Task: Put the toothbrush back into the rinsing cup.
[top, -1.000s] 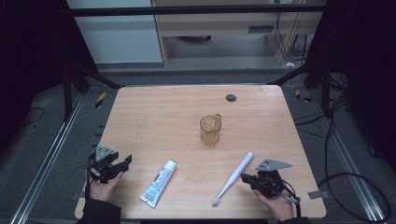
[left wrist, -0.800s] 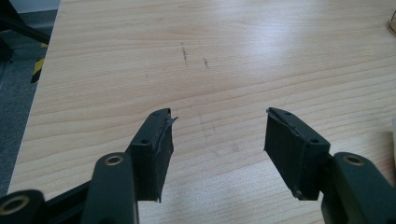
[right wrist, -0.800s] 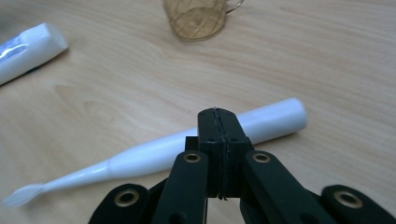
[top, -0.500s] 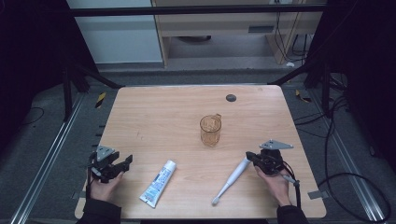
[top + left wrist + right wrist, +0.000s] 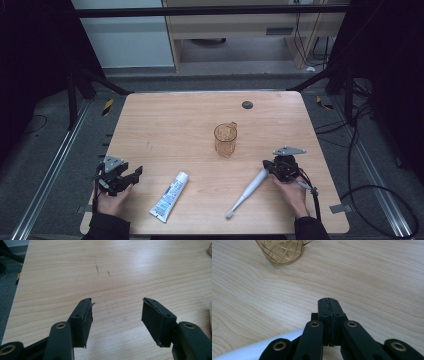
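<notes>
White toothbrush [image 5: 248,190] slants away just left of our right gripper [image 5: 272,167], jaws shut empty; left gripper [image 5: 131,175] gapes idle.

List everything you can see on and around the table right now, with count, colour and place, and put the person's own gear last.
table: 1, light wood, centre of the high view
cup: 1, clear amber with a handle, upright, right of table centre
toothbrush: 1, white, lying at a slant near the front right, its thick end by the right gripper
toothpaste tube: 1, white and blue, lying near the front, left of centre
round disc: 1, dark, far right part of the table top
left gripper: 1, black, front left corner, fingers apart with only bare wood between them
right gripper: 1, black, front right, fingers pressed together with nothing between them
hands: 2, one on each gripper, at the near edge
</notes>
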`<control>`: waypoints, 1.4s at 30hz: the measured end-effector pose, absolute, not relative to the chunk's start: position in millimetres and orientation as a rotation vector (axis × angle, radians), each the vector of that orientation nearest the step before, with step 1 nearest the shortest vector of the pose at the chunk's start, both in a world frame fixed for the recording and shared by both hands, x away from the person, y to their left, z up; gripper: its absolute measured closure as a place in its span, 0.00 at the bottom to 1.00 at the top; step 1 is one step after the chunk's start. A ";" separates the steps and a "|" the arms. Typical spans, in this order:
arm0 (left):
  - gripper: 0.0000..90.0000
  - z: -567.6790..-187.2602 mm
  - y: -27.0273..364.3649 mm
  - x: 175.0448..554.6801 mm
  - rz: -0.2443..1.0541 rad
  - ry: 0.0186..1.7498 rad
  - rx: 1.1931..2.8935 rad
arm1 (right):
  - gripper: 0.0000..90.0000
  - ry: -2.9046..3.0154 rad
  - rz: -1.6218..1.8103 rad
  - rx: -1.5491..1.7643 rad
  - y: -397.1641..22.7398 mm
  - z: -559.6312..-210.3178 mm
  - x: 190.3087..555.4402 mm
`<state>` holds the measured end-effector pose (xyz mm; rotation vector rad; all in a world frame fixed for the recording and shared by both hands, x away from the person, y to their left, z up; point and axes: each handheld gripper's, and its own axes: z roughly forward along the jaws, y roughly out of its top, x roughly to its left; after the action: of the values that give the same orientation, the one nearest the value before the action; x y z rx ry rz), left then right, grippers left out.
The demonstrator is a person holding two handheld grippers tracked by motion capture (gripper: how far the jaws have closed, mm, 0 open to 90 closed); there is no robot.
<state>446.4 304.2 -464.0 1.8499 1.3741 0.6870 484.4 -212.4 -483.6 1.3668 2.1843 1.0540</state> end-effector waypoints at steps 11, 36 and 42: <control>0.46 -463.4 305.1 446.0 0.688 1.370 1.850 | 0.99 2.198 1.000 1.374 -220.9 -485.4 478.5; 0.46 -462.2 305.0 444.8 0.690 1.368 1.850 | 0.99 2.224 0.980 1.366 -234.5 -480.8 446.9; 0.46 -462.4 305.4 444.8 0.690 1.368 1.851 | 0.99 2.241 0.970 1.358 -230.9 -480.7 443.5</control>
<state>444.8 305.4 -462.4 1.8510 1.3679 0.6901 443.5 -230.9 -480.7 1.3577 2.2408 0.9702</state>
